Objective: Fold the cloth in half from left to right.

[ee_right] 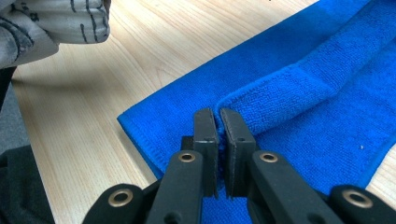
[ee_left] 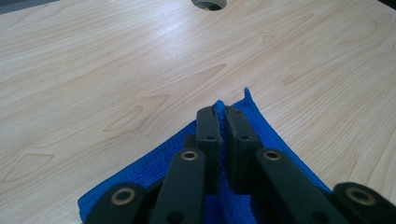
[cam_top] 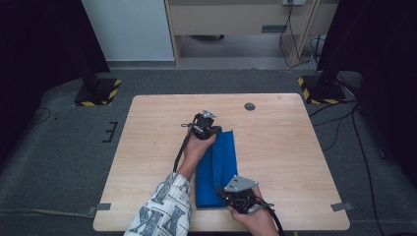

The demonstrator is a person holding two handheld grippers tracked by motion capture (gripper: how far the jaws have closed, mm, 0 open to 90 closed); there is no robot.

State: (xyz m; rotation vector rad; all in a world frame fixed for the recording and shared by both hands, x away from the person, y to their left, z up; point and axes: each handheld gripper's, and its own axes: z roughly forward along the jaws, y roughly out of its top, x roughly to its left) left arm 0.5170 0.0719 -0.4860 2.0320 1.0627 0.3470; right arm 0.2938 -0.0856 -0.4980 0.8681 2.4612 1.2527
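**Both grippers pinch the blue cloth at its two ends**

A blue cloth (cam_top: 217, 169) lies folded into a long strip near the middle of the wooden surface (cam_top: 147, 147), with its length running from the person's edge toward the far side. The round hole (cam_top: 250, 106) in the surface is beyond the far end of the cloth, a little to the right.

The left gripper (cam_top: 210, 132) is at the far end of the cloth. In the left gripper view its jaws are pressed almost together, and a thin edge of the cloth (ee_left: 219, 107) stands between them, close to a far corner of the cloth.

The right gripper (cam_top: 230, 195) is at the near end of the cloth, close to the person's edge of the surface. In the right gripper view its jaws are also closed on a raised fold of the cloth (ee_right: 280, 88); a lower layer lies flat on the surface under it.

A patterned sleeve (cam_top: 164, 209) covers the left forearm, just beside the left long edge of the cloth.
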